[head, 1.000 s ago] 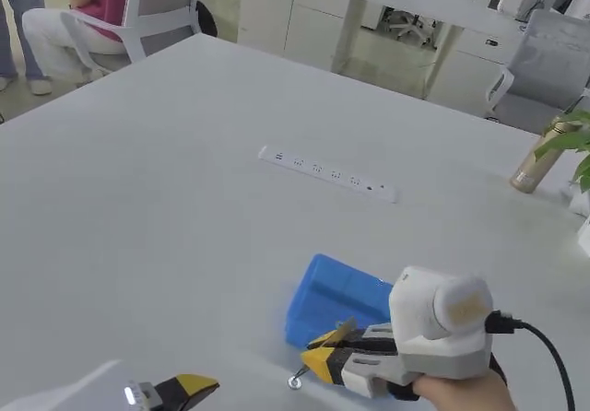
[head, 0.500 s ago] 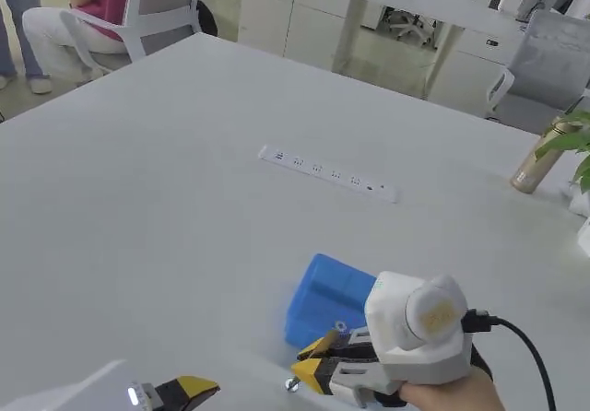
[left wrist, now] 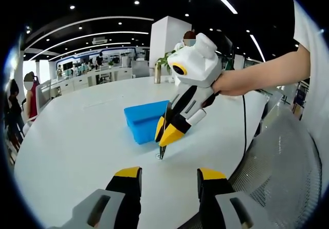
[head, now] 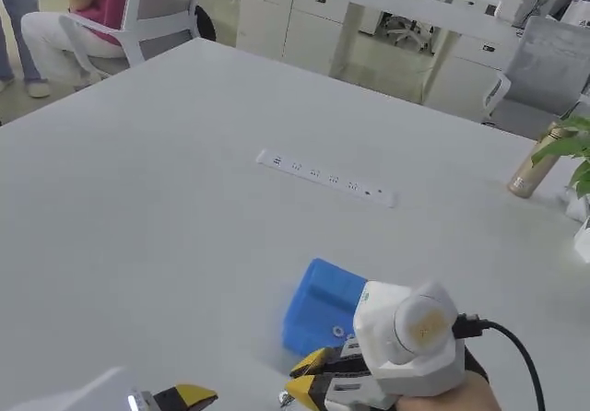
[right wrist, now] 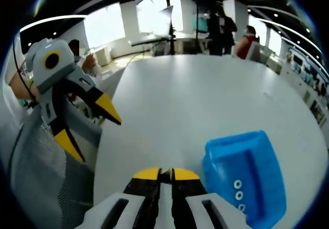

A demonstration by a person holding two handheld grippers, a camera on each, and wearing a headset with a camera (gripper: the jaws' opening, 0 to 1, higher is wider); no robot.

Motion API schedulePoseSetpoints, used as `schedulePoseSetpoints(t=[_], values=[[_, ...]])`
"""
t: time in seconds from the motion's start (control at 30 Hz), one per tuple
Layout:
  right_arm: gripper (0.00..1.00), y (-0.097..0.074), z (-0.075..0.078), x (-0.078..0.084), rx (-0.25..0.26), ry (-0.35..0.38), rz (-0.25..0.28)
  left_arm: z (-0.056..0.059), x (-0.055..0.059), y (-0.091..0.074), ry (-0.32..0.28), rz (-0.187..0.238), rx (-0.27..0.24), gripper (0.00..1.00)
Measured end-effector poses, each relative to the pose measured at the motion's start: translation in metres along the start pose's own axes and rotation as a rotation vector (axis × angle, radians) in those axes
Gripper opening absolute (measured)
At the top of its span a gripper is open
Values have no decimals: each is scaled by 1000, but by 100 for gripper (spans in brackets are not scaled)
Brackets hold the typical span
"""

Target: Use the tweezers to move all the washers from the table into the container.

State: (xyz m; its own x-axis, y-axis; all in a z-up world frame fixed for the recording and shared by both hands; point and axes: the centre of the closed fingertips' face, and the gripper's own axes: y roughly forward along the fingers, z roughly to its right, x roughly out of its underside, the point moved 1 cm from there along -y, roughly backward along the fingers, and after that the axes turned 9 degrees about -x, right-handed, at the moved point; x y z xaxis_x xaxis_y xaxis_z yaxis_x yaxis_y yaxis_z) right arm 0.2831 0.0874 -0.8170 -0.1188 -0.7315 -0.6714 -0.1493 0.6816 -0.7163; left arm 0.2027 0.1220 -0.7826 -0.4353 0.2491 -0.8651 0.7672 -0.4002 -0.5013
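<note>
A blue container (head: pixel 318 308) sits near the table's front edge, also seen as blue container (left wrist: pixel 145 120) and blue container (right wrist: pixel 245 176). Three washers (right wrist: pixel 238 193) lie inside it. My right gripper (head: pixel 302 390) is just in front of the container, shut on thin tweezers (left wrist: pixel 161 149) that point down at the table. A small washer (left wrist: pixel 158 157) is at the tweezers' tip; I cannot tell whether it is pinched. My left gripper (left wrist: pixel 168 180) stands open and holds nothing, to the left of the right gripper (left wrist: pixel 172 130).
A white power strip (head: pixel 324 178) lies across the middle of the white table (head: pixel 166 199). A brass bottle (head: pixel 533 164) and a plant stand at the right edge. A person sits on a chair (head: pixel 138 10) beyond the far left corner.
My right gripper, with the tweezers, has moved left and toward the table's near edge, away from the container's front. The left gripper has stayed in place.
</note>
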Motion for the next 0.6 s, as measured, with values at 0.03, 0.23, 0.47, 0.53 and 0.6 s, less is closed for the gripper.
schedulePoseSetpoints(t=[0.03,0.23,0.47,0.53,0.6], values=[[4,0,-1,0,-1,-3,-3,0,0,0,0,-1,1,41],[4,-1,2,0,11,-20,-16,1,0,0,2,-3,4,41],[4,-2,2,-2,16,-22,-17,1,1,0,3,-7,4,41],[4,-2,2,-1,17,-20,-19,1,1,0,3,-6,4,41],[4,-1,2,-1,16,-18,-22,0,1,0,2,-5,3,41]])
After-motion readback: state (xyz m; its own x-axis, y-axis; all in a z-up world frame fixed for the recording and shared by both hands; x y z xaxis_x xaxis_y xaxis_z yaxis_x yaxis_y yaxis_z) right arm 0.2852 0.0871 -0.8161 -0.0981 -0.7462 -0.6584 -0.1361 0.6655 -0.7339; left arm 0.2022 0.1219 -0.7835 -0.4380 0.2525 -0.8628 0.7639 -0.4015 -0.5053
